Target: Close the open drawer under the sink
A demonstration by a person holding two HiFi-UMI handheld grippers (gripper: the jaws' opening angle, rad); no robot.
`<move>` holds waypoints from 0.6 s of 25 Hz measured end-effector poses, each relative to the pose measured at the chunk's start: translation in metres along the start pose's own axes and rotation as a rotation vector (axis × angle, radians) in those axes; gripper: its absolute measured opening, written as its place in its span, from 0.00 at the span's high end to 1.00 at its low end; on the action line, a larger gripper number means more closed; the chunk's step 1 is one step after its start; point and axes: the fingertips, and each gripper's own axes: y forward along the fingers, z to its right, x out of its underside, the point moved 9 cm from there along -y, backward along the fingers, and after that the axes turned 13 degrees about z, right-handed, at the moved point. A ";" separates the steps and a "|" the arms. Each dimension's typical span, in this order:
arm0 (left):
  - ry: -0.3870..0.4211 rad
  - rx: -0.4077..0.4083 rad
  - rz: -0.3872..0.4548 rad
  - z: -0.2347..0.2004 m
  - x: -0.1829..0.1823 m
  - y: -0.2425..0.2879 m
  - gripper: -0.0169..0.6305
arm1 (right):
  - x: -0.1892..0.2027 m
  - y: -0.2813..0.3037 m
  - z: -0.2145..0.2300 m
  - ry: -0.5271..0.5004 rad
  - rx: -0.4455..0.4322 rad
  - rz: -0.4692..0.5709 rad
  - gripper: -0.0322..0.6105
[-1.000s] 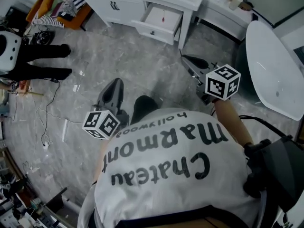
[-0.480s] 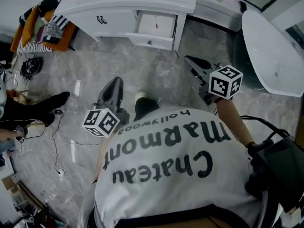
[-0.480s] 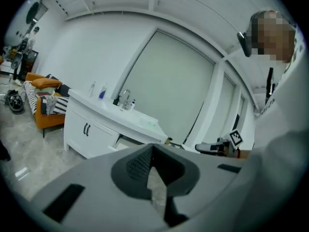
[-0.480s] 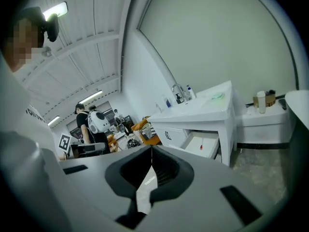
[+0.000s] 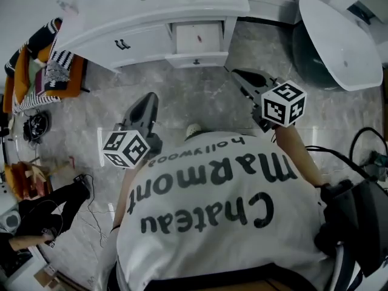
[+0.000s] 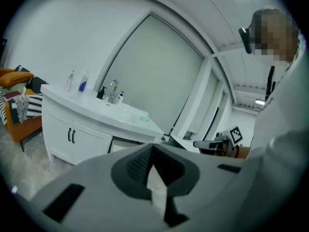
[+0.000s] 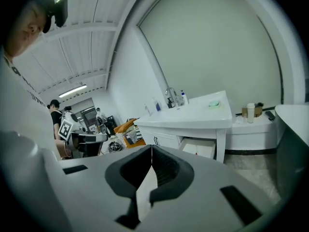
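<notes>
The white vanity [image 5: 139,17] stands ahead at the top of the head view. Its drawer [image 5: 197,39] under the sink is pulled out, with a small knob on its front panel [image 5: 195,60]. My left gripper [image 5: 147,102] is shut and empty above the marble floor, well short of the vanity. On the right, my right gripper [image 5: 237,74] is also shut and empty, a little below and right of the drawer front. The right gripper view shows the open drawer [image 7: 202,148] past the closed jaws. From the left gripper view only a strip of the drawer [image 6: 123,145] is visible.
A white bathtub [image 5: 339,35] stands at the right. An orange chair with striped cloth [image 5: 39,65] sits left of the vanity. Cables [image 5: 91,205] and another person's legs [image 5: 42,214] are at the lower left. A low ledge holds a cup [image 7: 249,111].
The view has swung so the vanity and drawer now sit more squarely ahead. The bystander's legs have slid to the lower left. Both grippers stay shut and level.
</notes>
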 end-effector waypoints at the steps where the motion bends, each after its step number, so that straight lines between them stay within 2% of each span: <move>1: -0.001 0.019 -0.006 -0.009 -0.003 0.000 0.96 | 0.001 0.004 -0.005 0.003 0.023 0.019 0.93; 4: 0.019 0.093 -0.006 -0.025 -0.010 0.003 0.96 | 0.007 0.012 -0.015 0.035 0.081 0.070 0.93; 7: 0.095 0.151 0.037 -0.033 -0.018 0.008 0.96 | 0.013 0.018 -0.024 0.088 0.113 0.123 0.93; 9: 0.125 0.171 0.061 -0.037 -0.018 0.011 0.96 | 0.017 0.023 -0.028 0.095 0.119 0.130 0.93; 11: 0.130 0.192 0.049 -0.041 -0.013 0.014 0.96 | 0.023 0.028 -0.031 0.109 0.109 0.111 0.93; 12: 0.133 0.201 0.030 -0.044 -0.007 0.015 0.96 | 0.025 0.032 -0.030 0.140 0.102 0.107 0.93; 15: 0.143 0.214 -0.048 -0.055 0.011 0.016 0.96 | 0.028 0.043 -0.022 0.315 0.082 0.137 0.93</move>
